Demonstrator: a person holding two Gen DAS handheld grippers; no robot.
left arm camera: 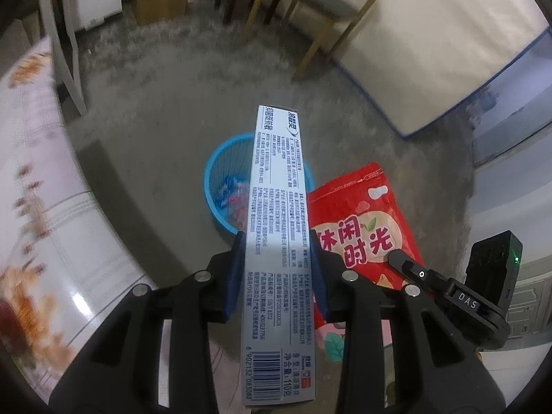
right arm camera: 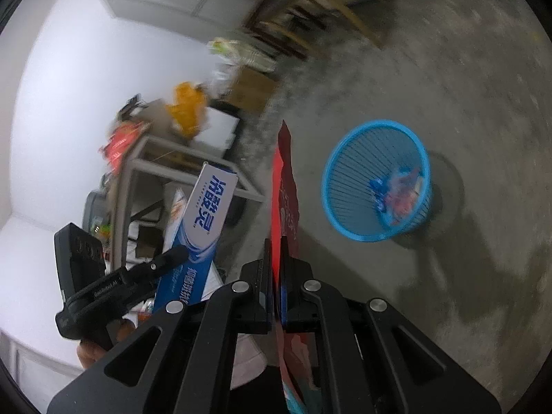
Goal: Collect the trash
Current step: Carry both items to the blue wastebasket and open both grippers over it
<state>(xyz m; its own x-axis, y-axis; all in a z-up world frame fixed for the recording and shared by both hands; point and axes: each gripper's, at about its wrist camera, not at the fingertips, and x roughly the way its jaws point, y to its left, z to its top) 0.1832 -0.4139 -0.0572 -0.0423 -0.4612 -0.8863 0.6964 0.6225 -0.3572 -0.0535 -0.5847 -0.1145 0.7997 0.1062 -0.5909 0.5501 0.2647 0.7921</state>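
Two pieces of trash hang above the blue basket [left arm camera: 220, 172]: from the left wrist, the left gripper [left arm camera: 277, 241] clamps a stiff, light toothpaste box [left arm camera: 276, 207] mid-length, and from the right wrist, the right gripper [right arm camera: 275, 245] pinches a limp, slippery red snack bag [right arm camera: 286, 186] edge-on.

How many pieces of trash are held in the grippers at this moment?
2. A toothpaste box is clamped in the left gripper, and a red snack bag is pinched in the right gripper. More wrappers already lie in the blue basket.
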